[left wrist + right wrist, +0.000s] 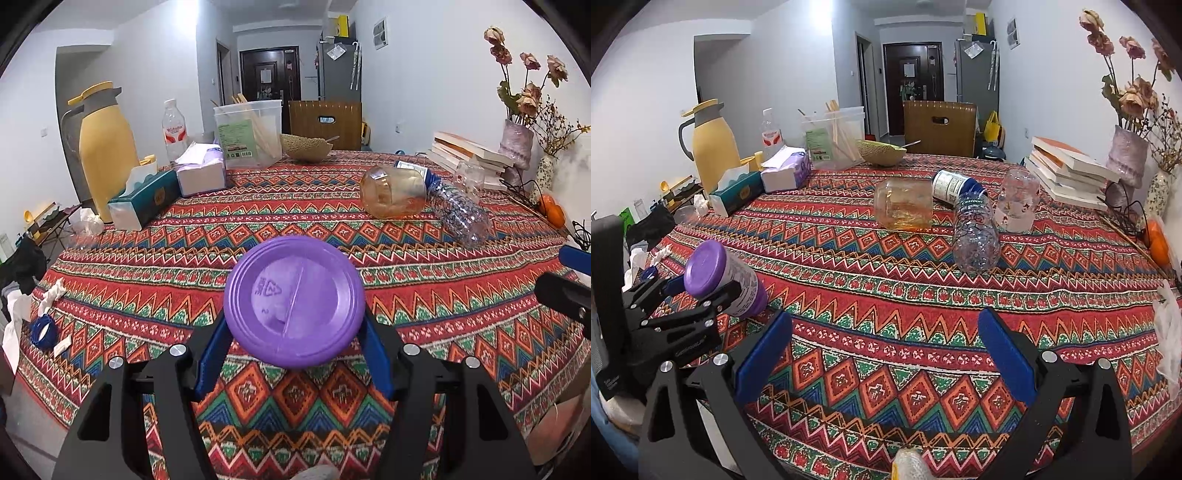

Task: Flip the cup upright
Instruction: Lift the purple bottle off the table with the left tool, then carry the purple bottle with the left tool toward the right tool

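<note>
Purple cup clamped in the left gripper, held above the patterned bench.

The left jaws are closed on the cup's sides, its flat purple end facing the left wrist camera; from the right wrist view the cup lies tilted in that gripper, purple end up and away from the cloth, at the bench's left edge. The right gripper hangs over the cloth with its blue fingers wide apart and nothing between them. Farther back an amber jar and a clear bottle lie on their sides, well apart from the cup.
</note>
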Motion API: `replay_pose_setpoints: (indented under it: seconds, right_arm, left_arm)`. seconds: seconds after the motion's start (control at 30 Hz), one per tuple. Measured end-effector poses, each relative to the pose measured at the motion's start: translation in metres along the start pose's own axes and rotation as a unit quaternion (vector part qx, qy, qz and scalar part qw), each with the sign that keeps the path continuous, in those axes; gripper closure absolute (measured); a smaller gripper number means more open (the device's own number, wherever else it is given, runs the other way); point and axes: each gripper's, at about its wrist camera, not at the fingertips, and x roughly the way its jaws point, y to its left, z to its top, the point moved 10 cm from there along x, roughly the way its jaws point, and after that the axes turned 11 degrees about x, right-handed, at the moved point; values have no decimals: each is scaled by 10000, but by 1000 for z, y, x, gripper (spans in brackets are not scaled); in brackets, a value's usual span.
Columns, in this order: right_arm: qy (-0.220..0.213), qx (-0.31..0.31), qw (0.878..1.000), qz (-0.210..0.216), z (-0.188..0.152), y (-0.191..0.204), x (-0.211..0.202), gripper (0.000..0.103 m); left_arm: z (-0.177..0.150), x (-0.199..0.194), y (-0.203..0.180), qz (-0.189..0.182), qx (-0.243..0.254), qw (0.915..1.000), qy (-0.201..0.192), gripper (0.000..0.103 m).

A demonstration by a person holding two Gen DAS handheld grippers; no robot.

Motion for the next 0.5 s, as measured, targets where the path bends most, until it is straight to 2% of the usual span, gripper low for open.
replay_pose_setpoints:
  seconds: [0.37,0.5]
  right_arm:
    - [-21,-29,10000,80,-6,6,-8,6]
    - [-25,-40,9999,93,-9,7,-10,6]
  left_arm:
    - [-24,-3,-1,-131,-50,9992,370,39]
    - [-22,-7,2,-136,-110,9993,316,30]
